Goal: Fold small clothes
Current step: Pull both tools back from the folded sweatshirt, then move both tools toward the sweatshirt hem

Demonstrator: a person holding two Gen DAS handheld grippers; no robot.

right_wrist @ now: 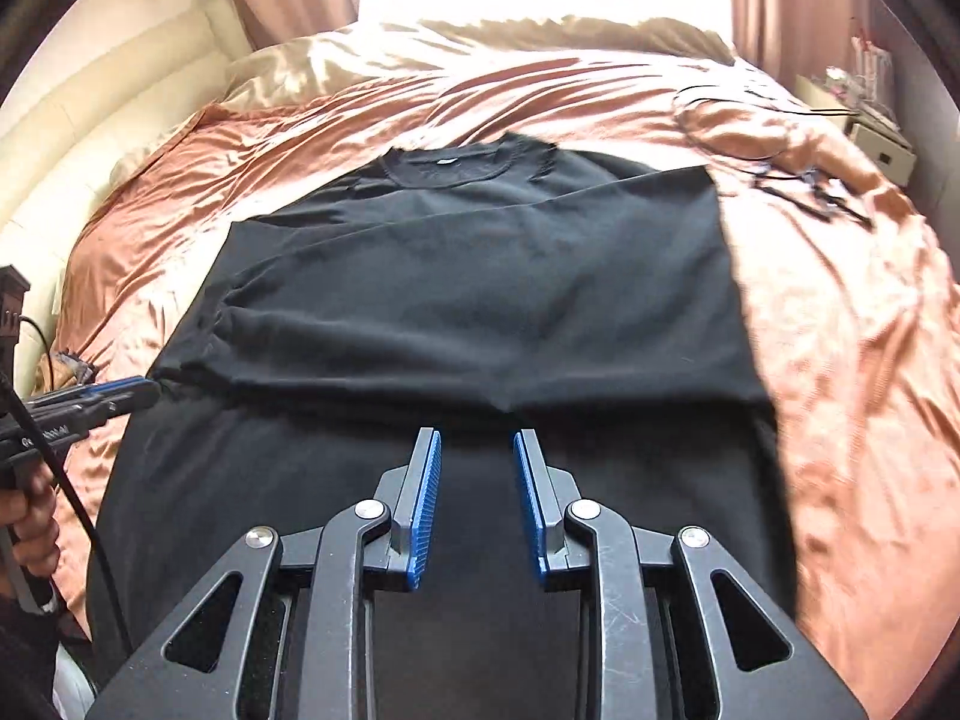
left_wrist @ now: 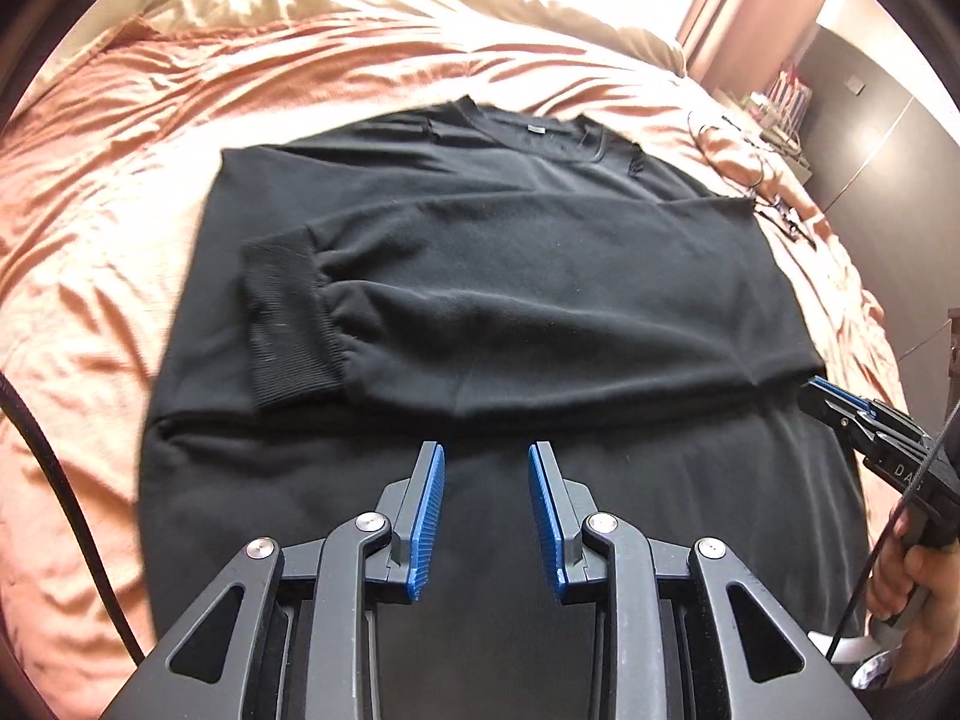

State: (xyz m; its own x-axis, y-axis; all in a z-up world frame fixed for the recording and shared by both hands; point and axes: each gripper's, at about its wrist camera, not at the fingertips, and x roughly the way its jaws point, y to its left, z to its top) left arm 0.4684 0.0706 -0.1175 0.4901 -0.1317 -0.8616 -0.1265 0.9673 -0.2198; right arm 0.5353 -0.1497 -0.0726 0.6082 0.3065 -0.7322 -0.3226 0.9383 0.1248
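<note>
**Sweatshirt laid flat on bed, sleeves folded in, both tools empty**

Sweatshirt (left_wrist: 480, 312), black, long-sleeved, lies flat on the peach satin bedspread (left_wrist: 120, 180), neckline with a small pale label toward the far side.

Left wrist view: one sleeve is folded across the chest, its ribbed cuff (left_wrist: 288, 324) ending near the garment's left edge in this picture. A crease runs across the body below the sleeve. The hem end is closest to the camera. Left tool (left_wrist: 486, 456) hangs over the lower body of the garment, blue pads parted, nothing between them. Right tool (left_wrist: 834, 399) shows at the right edge of the picture, held by a hand (left_wrist: 912, 576), its tip at the garment's side edge; whether it pinches cloth cannot be told here.

Right wrist view: same garment (right_wrist: 468, 300), folded sleeve across the torso, fabric matte, lightly wrinkled. Right tool (right_wrist: 477, 441) is released, pads apart over bare cloth. Left tool (right_wrist: 129, 390) appears at the picture's left, tip at the garment's edge.
</note>
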